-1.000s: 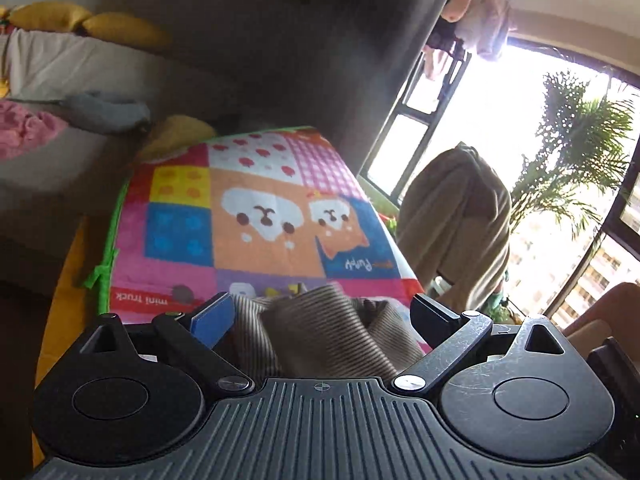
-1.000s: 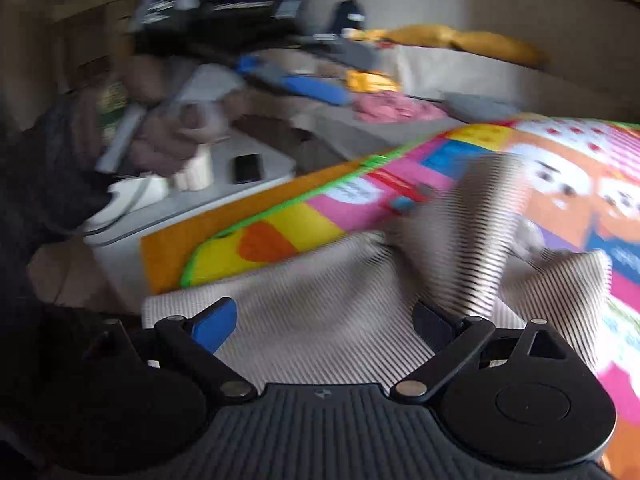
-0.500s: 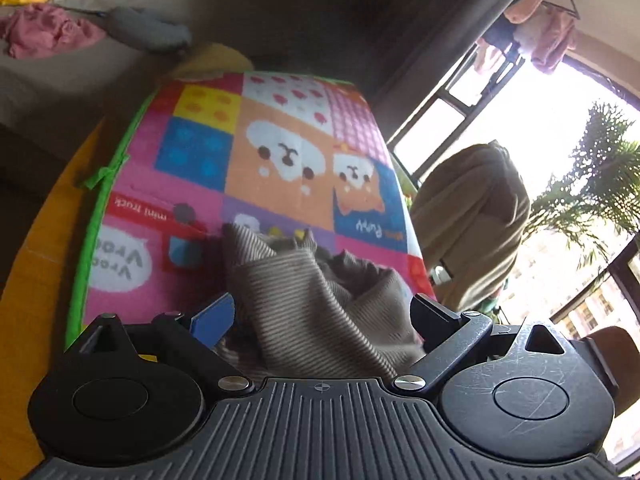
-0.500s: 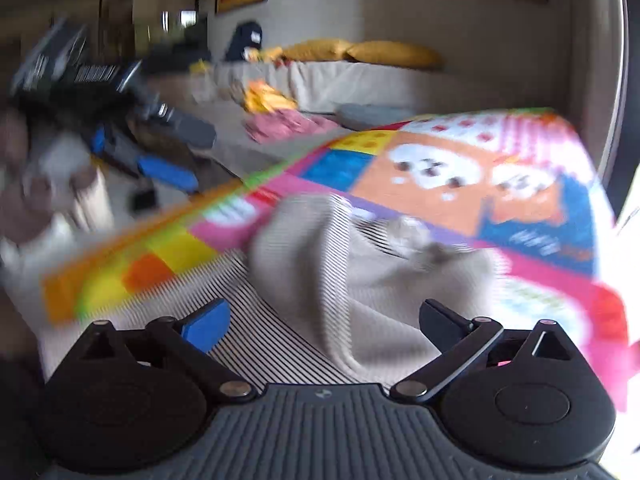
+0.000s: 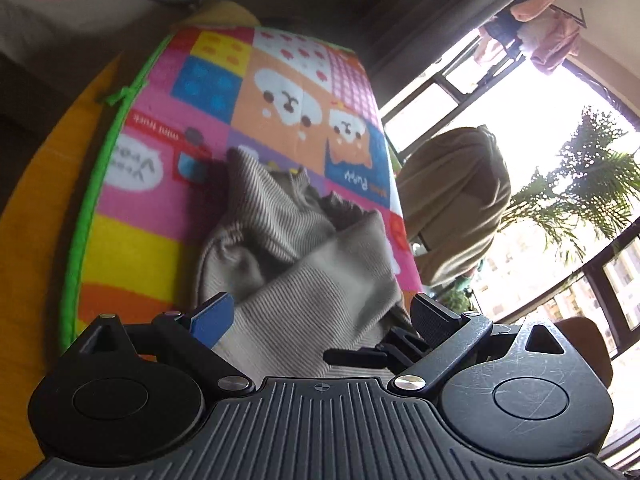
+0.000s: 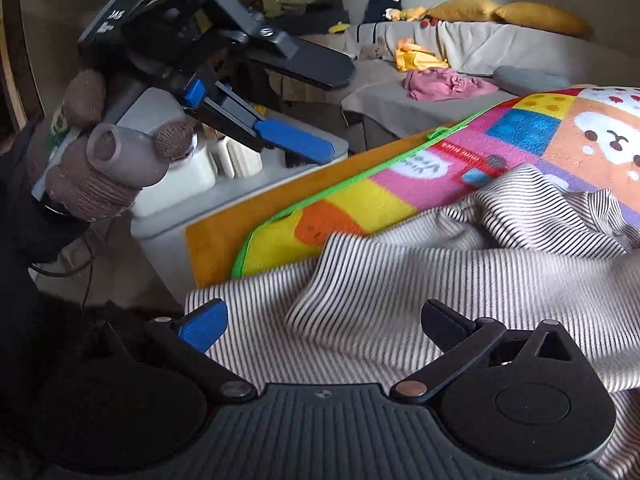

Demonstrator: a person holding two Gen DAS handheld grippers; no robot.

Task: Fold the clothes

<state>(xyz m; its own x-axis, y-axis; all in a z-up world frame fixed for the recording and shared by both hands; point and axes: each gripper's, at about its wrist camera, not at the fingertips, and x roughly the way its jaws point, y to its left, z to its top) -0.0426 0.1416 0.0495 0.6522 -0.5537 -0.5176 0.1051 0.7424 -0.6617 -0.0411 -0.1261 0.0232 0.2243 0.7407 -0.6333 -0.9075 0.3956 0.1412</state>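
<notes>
Striped top (image 6: 460, 264), beige with fine dark lines, lies bunched on the bright cartoon play mat (image 6: 360, 200) that covers the worktop (image 6: 224, 240), one part of it draped off the near edge toward me. I read that as a garment dropped in a heap so it can be spread out first; none of its edges lie straight yet, so no fold has been made.

My right hand-held gripper (image 6: 320, 324) has its jaws spread as wide as they go, with the cloth lying under them but no pad pressing on it. I judge it is placed low over the near hem so it can close on an edge.

My left hand-held gripper (image 5: 316, 312) is likewise released in its own view, a raised ridge of the striped top (image 5: 288, 240) between the blue pad and the black one, apparently ungripped. In the right view it hovers off to the side in a gloved hand (image 6: 100, 168), clear of the mat.

Other clothes wait on the sofa (image 6: 460, 44) behind.
</notes>
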